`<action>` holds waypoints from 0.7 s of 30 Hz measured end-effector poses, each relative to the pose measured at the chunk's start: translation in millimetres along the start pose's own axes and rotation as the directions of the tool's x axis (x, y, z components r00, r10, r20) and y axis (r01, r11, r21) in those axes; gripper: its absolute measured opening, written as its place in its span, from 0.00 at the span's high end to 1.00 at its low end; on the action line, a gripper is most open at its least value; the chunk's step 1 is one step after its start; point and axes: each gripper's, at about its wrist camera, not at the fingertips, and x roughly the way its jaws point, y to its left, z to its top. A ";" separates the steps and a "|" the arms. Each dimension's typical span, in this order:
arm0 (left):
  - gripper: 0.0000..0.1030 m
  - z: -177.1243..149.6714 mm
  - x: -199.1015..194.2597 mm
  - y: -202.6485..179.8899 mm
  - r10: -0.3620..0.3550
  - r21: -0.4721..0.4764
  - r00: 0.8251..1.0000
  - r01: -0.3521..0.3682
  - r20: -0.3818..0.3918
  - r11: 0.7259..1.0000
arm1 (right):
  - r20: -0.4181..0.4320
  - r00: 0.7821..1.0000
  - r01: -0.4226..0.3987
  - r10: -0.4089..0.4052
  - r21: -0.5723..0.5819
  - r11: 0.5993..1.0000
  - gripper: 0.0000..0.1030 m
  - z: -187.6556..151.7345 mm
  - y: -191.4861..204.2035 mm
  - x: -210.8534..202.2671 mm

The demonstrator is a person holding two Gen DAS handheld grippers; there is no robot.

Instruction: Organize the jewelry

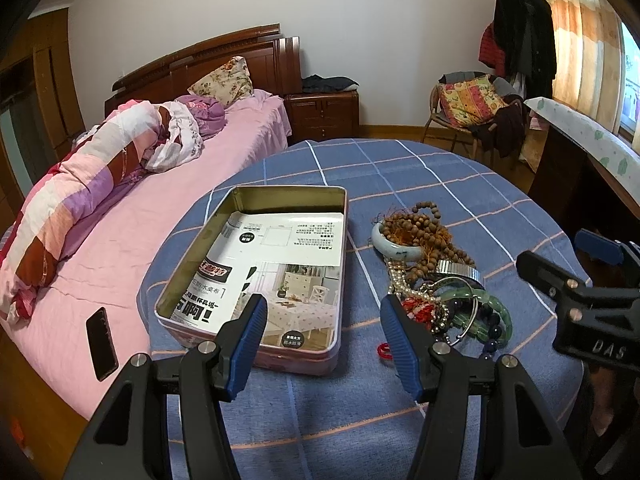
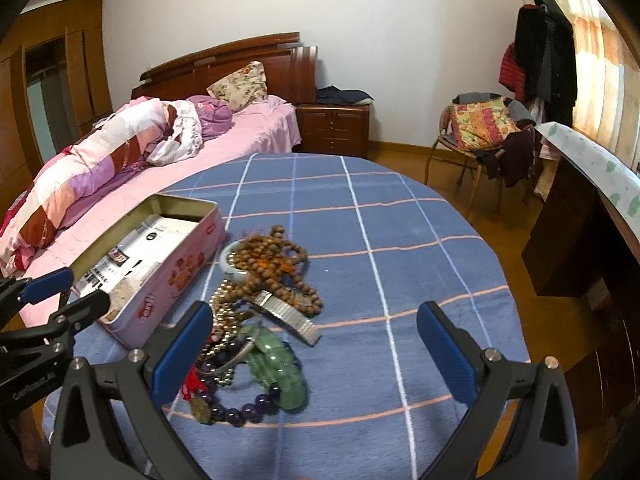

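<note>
Jewelry (image 2: 256, 320) lies heaped on the blue checked cloth (image 2: 400, 240), and much of the heap is hard to sort by eye: in your right wrist view the left blue pad of the right gripper (image 2: 316, 356) covers its near left edge, so the red piece and the pearl strand there show only in part. You can pick out brown wooden beads (image 1: 424, 228) draped over a pale bangle (image 1: 396, 246), a metal watch band (image 2: 288, 316), a green bangle (image 2: 280, 364) and a string of dark purple beads (image 2: 244, 412). How the strands tangle beneath cannot be told.

Your left gripper (image 1: 324, 332) stands released, nothing between its pads; its left pad overlaps the near rim of the tin box (image 1: 200, 256), its right pad the left edge of the heap. Your right gripper is spread wide too, empty, with the heap toward its left finger. Whether any pad touches anything, you cannot tell.

The tin is open, lined with printed paper, just left of the heap and apart from it. Its near right corner is hidden behind the left gripper in the right wrist view.

The cloth runs bare beyond and to the right of the heap, up to its curved edge, where the wooden floor (image 2: 500, 216) begins. On the left, the pink bed (image 1: 132, 224) lies close beside the tin, with a dark phone (image 1: 102, 344) on it.
</note>
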 end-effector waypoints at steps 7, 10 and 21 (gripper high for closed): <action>0.42 -0.2 1.0 -0.2 0.001 -0.001 1.000 -0.001 0.000 1.000 | 0.000 1.000 -0.001 0.001 0.008 1.000 0.00 3.3 -3.8 -0.6; 0.42 0.4 0.7 0.1 0.002 -0.001 1.000 -0.002 0.001 1.000 | 0.000 1.000 -0.003 0.003 0.003 1.000 0.00 4.4 -3.8 -1.1; 0.42 1.4 3.6 0.7 -0.002 -0.004 1.000 0.001 -0.013 1.000 | -0.009 1.000 -0.005 0.004 -0.020 1.000 0.00 2.4 -1.3 2.1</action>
